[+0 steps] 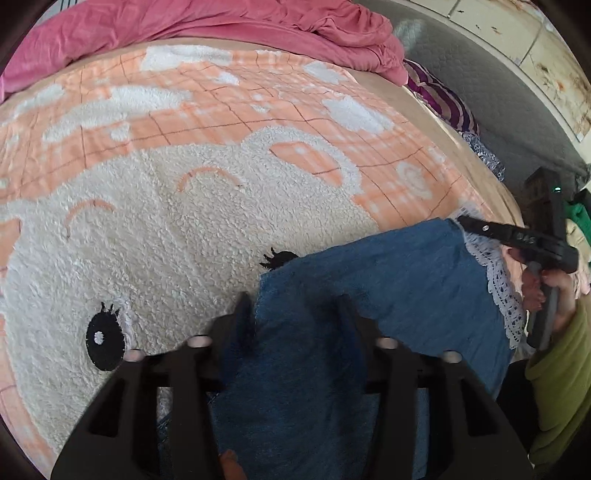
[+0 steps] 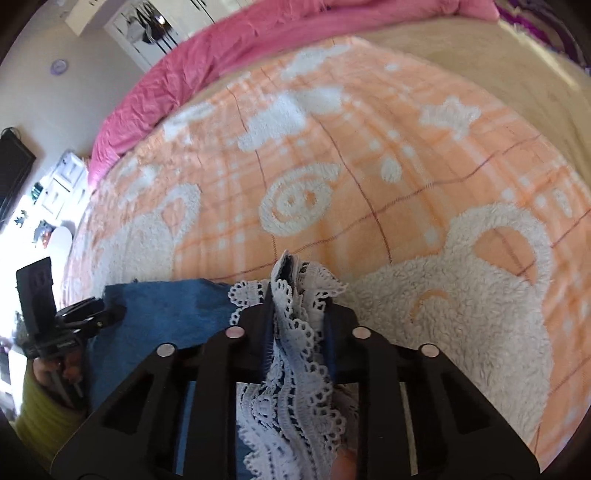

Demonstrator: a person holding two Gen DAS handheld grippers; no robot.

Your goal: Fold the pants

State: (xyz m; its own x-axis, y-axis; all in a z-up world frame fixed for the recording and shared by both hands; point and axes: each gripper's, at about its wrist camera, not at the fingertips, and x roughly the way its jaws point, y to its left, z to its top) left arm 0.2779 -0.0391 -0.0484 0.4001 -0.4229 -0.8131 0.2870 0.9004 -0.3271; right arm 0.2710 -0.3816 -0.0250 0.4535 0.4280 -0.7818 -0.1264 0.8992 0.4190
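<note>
Blue denim pants [image 1: 388, 280] with a white lace hem [image 1: 495, 280] lie on a fluffy orange and white blanket [image 1: 184, 206] on a bed. My left gripper [image 1: 295, 306] has its fingers apart around a fold of the denim. My right gripper [image 2: 299, 291] is shut on the lace hem [image 2: 295, 354] and holds it bunched up off the blanket. The right gripper also shows in the left wrist view [image 1: 476, 225] at the far edge of the pants. The left gripper shows in the right wrist view [image 2: 92, 310] at the left edge of the denim [image 2: 166, 314].
A pink duvet [image 1: 221, 26] is bunched along the far side of the bed. A purple striped cloth [image 1: 443, 96] lies at the right bed edge. A green sleeve [image 1: 561, 376] is at the right. A wall and furniture [image 2: 55, 177] stand left of the bed.
</note>
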